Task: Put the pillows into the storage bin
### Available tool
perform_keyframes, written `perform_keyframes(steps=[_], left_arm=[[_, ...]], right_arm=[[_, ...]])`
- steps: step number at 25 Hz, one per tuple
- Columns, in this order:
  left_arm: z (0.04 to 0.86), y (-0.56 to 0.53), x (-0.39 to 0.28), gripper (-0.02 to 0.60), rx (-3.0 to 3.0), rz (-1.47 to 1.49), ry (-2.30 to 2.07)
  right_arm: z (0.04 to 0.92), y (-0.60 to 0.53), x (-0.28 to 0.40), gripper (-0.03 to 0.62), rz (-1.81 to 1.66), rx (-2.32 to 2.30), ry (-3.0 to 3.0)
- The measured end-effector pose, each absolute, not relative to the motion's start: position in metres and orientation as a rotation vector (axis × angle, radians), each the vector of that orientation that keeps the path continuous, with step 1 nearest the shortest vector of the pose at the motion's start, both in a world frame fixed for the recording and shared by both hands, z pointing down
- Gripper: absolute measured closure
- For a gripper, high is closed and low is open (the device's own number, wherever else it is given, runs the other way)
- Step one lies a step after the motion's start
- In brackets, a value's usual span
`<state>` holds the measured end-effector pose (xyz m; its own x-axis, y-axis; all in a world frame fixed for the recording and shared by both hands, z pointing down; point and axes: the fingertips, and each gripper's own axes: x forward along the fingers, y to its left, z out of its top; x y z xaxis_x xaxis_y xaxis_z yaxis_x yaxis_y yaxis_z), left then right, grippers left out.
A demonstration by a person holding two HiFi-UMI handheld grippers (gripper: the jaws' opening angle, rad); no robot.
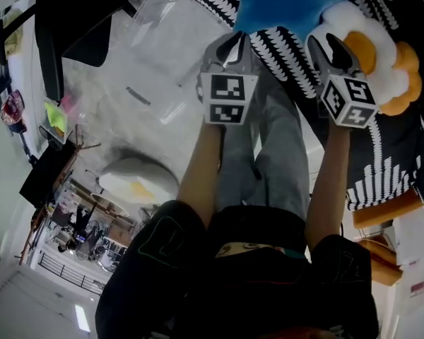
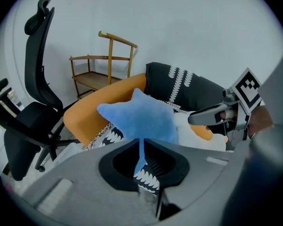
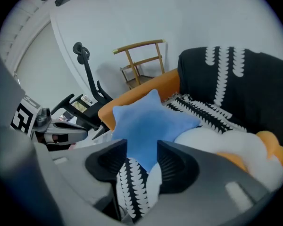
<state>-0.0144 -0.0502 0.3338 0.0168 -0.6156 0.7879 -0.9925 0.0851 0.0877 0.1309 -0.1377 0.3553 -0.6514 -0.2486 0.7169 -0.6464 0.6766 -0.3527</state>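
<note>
The blue star pillow hangs in the air in front of the sofa, gripped at two of its points. The right tool stands about half open, with a thick corner of the pillow filling the gap and pressed by both pads. The left tool is clenched almost fully, pinching only a thin edge of the same pillow.

In the head view the pillow's far part is cut off by the frame's top edge. A clear plastic thing on the floor is hard to make out.

The sofa is orange, draped with a black-and-white patterned cover; a white-and-orange plush pillow lies on it. A pale wall stands behind, with a black office chair and a wooden rack beside the sofa.
</note>
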Motion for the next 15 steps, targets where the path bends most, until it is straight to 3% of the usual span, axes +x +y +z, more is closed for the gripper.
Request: perform_keyframes(steps=[3, 8, 15], left_arm=[[0.352, -0.056, -0.012, 0.418, 1.63, 0.686, -1.637], [0.387, -0.057, -0.01, 0.285, 1.644, 0.741, -1.559], [0.42, -0.086, -0.017, 0.244, 1.662, 0.808, -1.487]], right_arm=[[0.376, -0.144, 0.12, 0.345, 0.78, 0.619, -2.237], [0.409, -0.148, 0.107, 0.262, 0.781, 0.537, -2.189], [0.443, -0.157, 0.098, 0.209, 0.81, 0.47, -2.094]])
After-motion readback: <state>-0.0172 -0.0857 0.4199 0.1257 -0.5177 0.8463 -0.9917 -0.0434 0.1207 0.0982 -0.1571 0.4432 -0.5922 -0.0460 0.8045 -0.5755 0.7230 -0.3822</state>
